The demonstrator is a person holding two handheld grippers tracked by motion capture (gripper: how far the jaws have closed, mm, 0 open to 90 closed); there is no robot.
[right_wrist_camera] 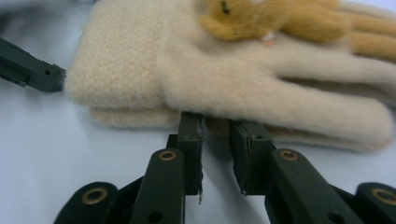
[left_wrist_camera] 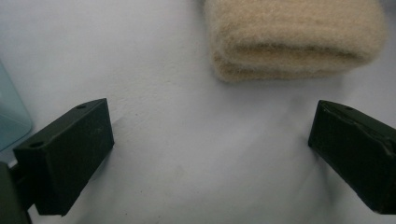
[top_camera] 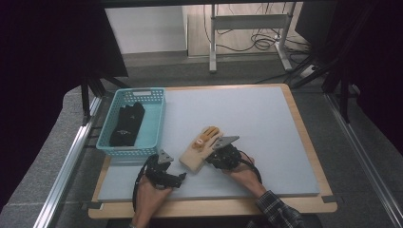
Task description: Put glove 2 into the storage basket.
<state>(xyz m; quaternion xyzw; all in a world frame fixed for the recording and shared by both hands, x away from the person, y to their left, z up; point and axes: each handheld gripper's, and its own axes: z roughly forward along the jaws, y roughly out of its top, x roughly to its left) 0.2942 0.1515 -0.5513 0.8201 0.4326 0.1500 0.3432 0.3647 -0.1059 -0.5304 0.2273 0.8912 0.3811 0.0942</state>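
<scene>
The cream fleece gloves with a tan bear patch (top_camera: 203, 146), stacked as a pair, lay flat on the pale grey table mat (top_camera: 247, 118), near its front middle. The right gripper (right_wrist_camera: 216, 140) sat at their side edge, jaws slightly parted with nothing pinched between them, tips just touching the nap. The left gripper (left_wrist_camera: 205, 149) stood wide open and empty on bare mat, just short of the cuff end.

Judged risks: the stack has two layers, so a shallow pinch could lift the top glove alone and drag the lower one askew. Soft fleece may also slide out of narrow pads. The left gripper's near jaw stood close to the turquoise plastic lattice basket (top_camera: 154, 107), which held a dark pair of gloves (top_camera: 127, 124); a swing that way could knock its wall.

Open mat lay ahead and to the right; the front edge was near the person's wrists.
</scene>
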